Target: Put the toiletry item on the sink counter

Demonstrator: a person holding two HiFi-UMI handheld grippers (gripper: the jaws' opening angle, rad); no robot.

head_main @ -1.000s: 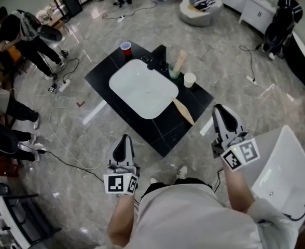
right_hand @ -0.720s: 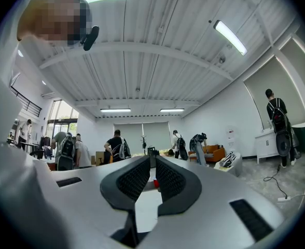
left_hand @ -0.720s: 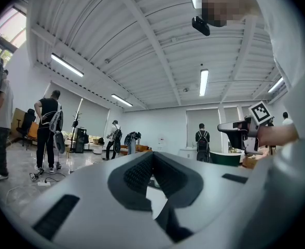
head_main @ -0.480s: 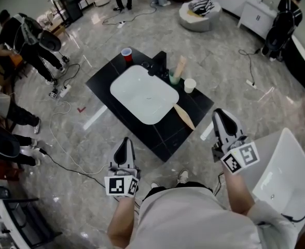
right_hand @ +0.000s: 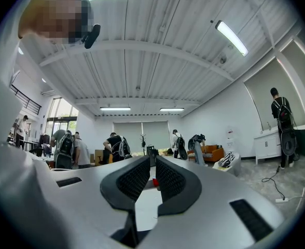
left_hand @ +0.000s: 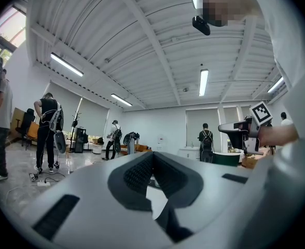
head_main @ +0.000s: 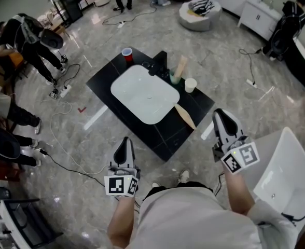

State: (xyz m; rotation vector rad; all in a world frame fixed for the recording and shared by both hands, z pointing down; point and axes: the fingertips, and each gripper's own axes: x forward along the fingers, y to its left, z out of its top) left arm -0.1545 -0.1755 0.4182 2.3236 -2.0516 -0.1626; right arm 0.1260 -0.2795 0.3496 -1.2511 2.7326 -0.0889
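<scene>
The black sink counter (head_main: 194, 105) with its white basin (head_main: 144, 93) stands on the floor ahead of me. On it are a black faucet (head_main: 160, 61), a red cup (head_main: 126, 52), a white cup (head_main: 190, 84) and a green cup (head_main: 175, 75) holding an upright tan item (head_main: 180, 64). A long tan toiletry item (head_main: 183, 115) lies flat on the counter's right side. My left gripper (head_main: 124, 143) and right gripper (head_main: 219, 112) hover short of the counter, both shut and empty. The right gripper view shows the red cup (right_hand: 155, 182) through the thin slit between its jaws.
A second white basin (head_main: 282, 173) sits at my lower right. Cables and a power strip (head_main: 61, 90) lie on the marble floor to the left. Several people stand at the left and far edges. A white pouf (head_main: 199, 9) and a white cabinet (head_main: 259, 14) are behind.
The head view has shifted slightly, so the counter sits a little higher in the picture. Both grippers have stayed shut and in nearly the same place.
</scene>
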